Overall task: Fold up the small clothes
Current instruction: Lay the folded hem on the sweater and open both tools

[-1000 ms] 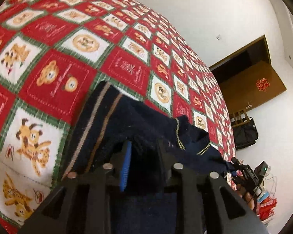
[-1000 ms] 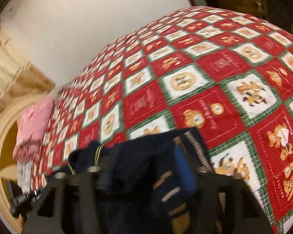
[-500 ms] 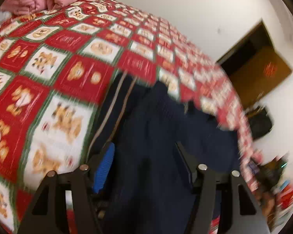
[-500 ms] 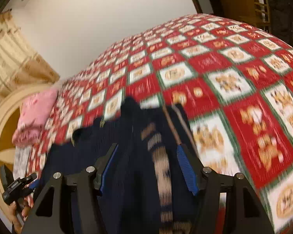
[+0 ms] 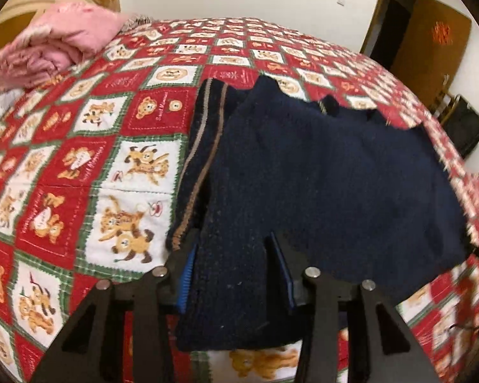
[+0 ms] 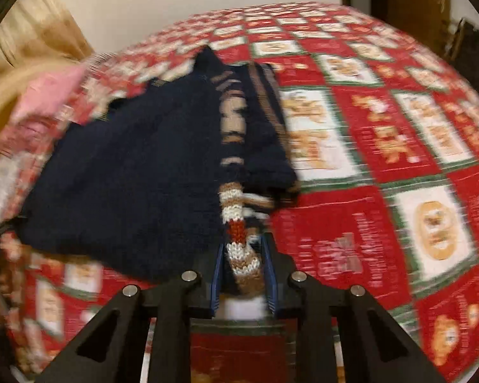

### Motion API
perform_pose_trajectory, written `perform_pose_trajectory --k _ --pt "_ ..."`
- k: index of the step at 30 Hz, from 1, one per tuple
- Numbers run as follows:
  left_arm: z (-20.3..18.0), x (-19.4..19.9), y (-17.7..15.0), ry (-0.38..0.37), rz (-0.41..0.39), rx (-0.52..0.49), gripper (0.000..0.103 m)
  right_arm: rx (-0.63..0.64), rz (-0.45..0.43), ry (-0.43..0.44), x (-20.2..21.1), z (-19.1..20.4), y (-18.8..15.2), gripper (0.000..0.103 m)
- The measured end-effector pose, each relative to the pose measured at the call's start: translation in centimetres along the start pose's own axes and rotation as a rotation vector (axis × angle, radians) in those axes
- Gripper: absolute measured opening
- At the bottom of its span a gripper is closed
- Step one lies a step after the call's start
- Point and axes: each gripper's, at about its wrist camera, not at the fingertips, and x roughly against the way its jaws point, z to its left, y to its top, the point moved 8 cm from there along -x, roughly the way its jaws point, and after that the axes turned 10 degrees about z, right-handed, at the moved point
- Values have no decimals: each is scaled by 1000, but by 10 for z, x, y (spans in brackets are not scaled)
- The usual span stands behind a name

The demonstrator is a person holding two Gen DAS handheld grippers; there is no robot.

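Fingers of two grippers, left (image 5: 236, 274) and right (image 6: 243, 271), just closing, clamp one sweater (image 5: 319, 172).

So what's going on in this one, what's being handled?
A person with a handheld gripper in each hand is folding a small navy knit sweater on a bed covered by a red cartoon-print quilt. The left gripper has a navy fold of the sweater between its fingers, which have just been closing. The right gripper has also just been closing and now pinches the sweater's striped edge. A pink blanket lies folded at the far corner.
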Motion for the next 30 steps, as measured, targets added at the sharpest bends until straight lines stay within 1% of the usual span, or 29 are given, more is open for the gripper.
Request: perform_pose_trajectory --k 2,4,5,6,7,8,9,10,11,12,13,14,15,16,17,18,19,21,22,23,24,25,26,27,29,30 --pt "1 1 -4 14 -7 -14 44 -20 11 14 -1 -4 -1 23" --pt "3 1 -11 25 2 -25 44 7 8 -22 3 0 -2 23" --pt "4 0 -15 28 15 -26 41 20 8 -36 4 2 -1 23" --pt "5 -2 -19 4 23 -18 41 35 6 -41 6 5 -2 18" --pt "6 0 -21 -16 10 -8 39 40 -2 -40 10 7 -2 16" --pt "8 2 -22 -28 5 -1 33 44 -17 -45 16 7 -1 15" --pt "9 3 -24 -35 12 -5 30 47 -29 -51 20 7 1 14" --pt "7 3 -25 -39 16 -17 22 49 -35 -67 24 4 3 14" --pt "5 3 -27 -36 21 -33 21 49 -22 -86 23 1 3 14" --pt "4 1 -30 -24 31 -44 21 62 32 -103 13 -1 1 14" --pt "2 1 -32 -24 35 -47 21 63 29 -122 12 -2 1 15" --pt "1 1 -34 -17 38 -58 21 62 16 -147 15 -2 1 18" --pt "0 4 -36 -7 38 -69 21 63 0 -169 20 0 2 22" --pt "0 6 -37 -10 39 -67 23 61 -25 -188 30 4 5 33" --pt "2 8 -39 -13 41 -59 26 47 -69 -224 43 8 8 41" --pt "4 10 -41 -25 46 -45 26 41 -101 -233 51 12 11 51" --pt "6 11 -43 -38 47 -34 27 45 -150 -214 64 25 16 51" --pt "9 18 -45 -62 25 -6 34 97 -186 -125 76 65 21 51" --pt "10 19 -45 -56 24 -5 36 131 -189 -85 77 85 22 51" --pt "11 19 -46 -47 26 -5 37 190 -182 -33 75 113 21 51" --pt "11 19 -47 -35 23 0 38 225 -173 -5 71 130 19 51" --pt "12 19 -47 -32 22 4 41 283 -153 36 61 157 16 51" --pt "14 20 -48 -24 22 8 47 324 -141 42 51 174 14 51" --pt "17 18 -50 -14 32 11 49 360 -122 23 35 191 9 51" --pt "23 15 -55 -38 47 33 53 393 -57 0 3 207 -4 51" --pt "27 14 -58 -64 49 48 53 397 -15 -10 -13 208 -11 51"
